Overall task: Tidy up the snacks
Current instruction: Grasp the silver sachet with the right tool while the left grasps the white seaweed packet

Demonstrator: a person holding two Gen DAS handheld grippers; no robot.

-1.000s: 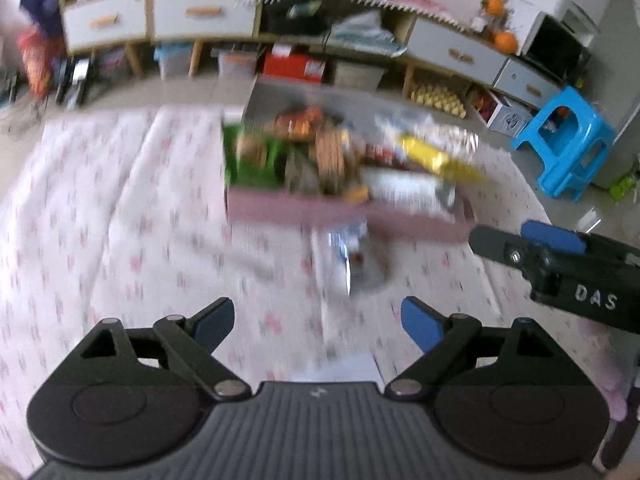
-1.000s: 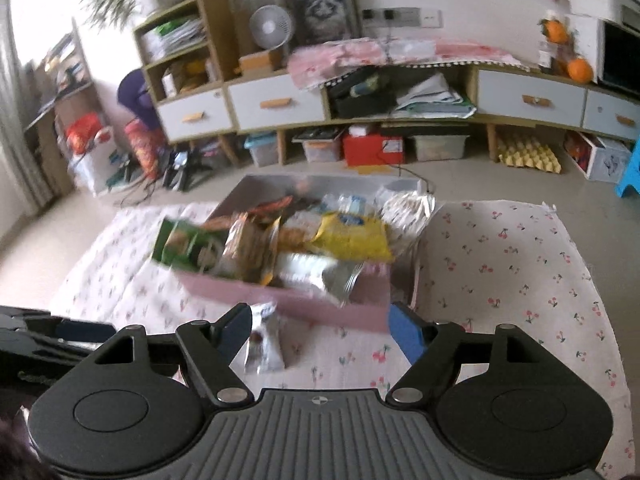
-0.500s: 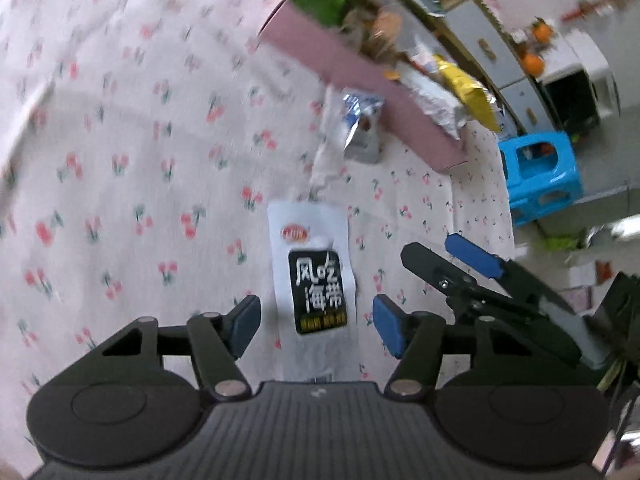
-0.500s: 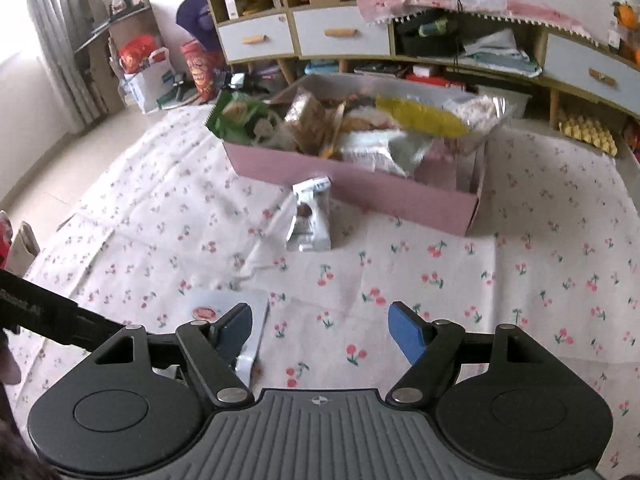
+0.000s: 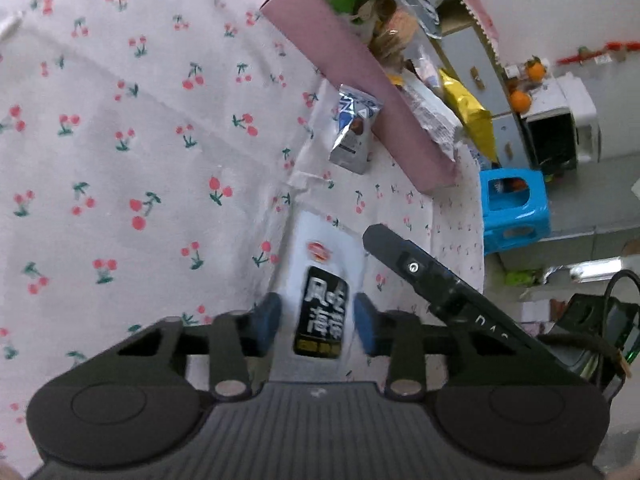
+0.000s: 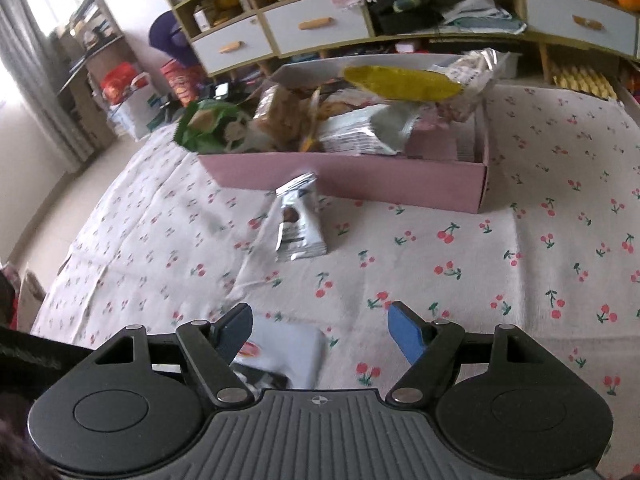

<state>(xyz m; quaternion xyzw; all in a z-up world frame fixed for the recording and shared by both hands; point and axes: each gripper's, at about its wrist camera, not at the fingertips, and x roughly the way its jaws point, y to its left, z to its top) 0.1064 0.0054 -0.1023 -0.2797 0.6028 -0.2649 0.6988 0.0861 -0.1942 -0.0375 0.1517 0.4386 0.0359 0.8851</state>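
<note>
I'm picking up the white seaweed packet (image 5: 320,304) lying flat on the cherry-print cloth (image 5: 120,140) — my left gripper (image 5: 318,322) is closing around it, pads not yet pressing. My right gripper (image 6: 320,326) hangs spread, empty. Next — pinch, lift, carry to the pink box (image 6: 360,180).

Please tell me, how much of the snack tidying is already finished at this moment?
Done: the pink box already holds many snack bags. In hand: the left gripper is closing around the white packet lying on the cloth; a firm grip is not clear yet. Left: the silver packet lies in front of the box. The right gripper is open and empty.
</note>
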